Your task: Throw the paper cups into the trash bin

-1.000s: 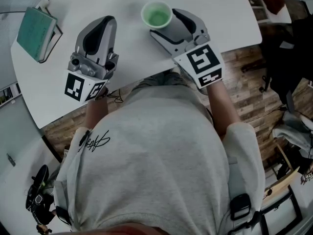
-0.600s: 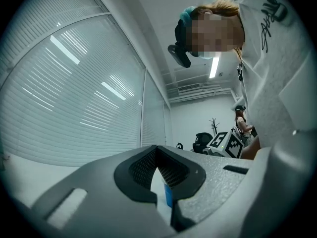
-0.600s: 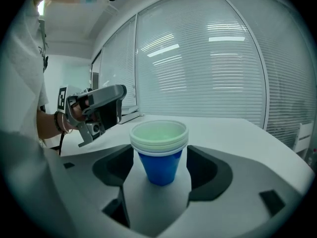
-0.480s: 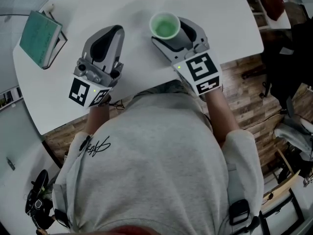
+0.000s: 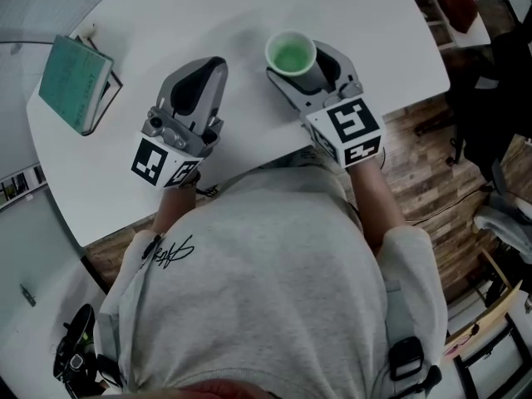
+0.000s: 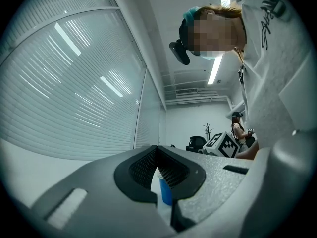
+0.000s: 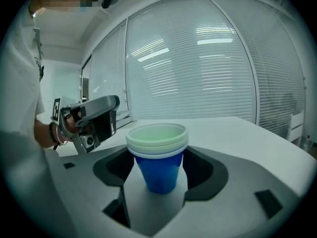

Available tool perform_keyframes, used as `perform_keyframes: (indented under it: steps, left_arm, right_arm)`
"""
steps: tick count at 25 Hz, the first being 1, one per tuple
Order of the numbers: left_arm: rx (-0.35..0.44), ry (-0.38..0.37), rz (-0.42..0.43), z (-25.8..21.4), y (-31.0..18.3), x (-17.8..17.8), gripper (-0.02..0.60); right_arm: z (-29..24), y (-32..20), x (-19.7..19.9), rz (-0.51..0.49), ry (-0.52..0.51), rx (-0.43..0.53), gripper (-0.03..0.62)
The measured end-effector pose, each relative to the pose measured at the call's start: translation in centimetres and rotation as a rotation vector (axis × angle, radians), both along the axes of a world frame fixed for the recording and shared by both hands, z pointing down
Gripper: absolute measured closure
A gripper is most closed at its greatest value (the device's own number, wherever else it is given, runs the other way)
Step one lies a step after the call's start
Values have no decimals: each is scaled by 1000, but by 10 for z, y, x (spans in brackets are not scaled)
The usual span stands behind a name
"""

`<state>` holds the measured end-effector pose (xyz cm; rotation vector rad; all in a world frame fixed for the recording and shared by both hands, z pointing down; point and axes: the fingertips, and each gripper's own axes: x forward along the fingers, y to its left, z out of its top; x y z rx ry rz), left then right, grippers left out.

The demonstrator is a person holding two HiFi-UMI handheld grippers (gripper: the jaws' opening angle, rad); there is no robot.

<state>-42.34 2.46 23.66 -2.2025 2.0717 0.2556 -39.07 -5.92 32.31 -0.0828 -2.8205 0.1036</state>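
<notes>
right gripper view shows the right gripper [image 7: 159, 157] clamped on a nested stack of paper cups [image 7: 158, 172], blue outside with white rims and a pale green inside. both jaws press the stack just under the rims, and it stands upright between them. left gripper view has the left gripper [image 6: 157, 152] with its jaws drawn together. a thin sliver of blue and white shows in the slit, and i cannot tell whether that is something pinched or only the stack seen beyond. in the head view the two grippers sit side by side, near but apart, above the near edge of a rounded white table [image 5: 208, 7]. whether the base of the stack is clear of the tabletop i cannot tell. a teal hardback book [image 5: 79, 81] lies well apart at the table's left end, and slatted window blinds [image 7: 198, 68] run behind the table. no trash bin appears in any view.

judging from this, the grasp looks done and the carry is the step in hand. the next move calls for turning from the table to find the bin. the stack should ride upright under a squeeze firm enough not to slip yet light enough not to crumple the paper walls. the jaws should part only once it hangs over the bin's mouth.
</notes>
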Motion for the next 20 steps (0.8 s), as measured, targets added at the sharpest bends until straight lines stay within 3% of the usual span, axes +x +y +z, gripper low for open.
perform_keyframes:
  steps: [8,20]
  left_arm:
    - [18,31,58,6,-1,-4,578]
    - [27,10,227,3,-28,35,578]
  right_arm:
    - [-10,-9,9,136,-79,2,290]
    - [-52,-28,54,294,-181,23,292]
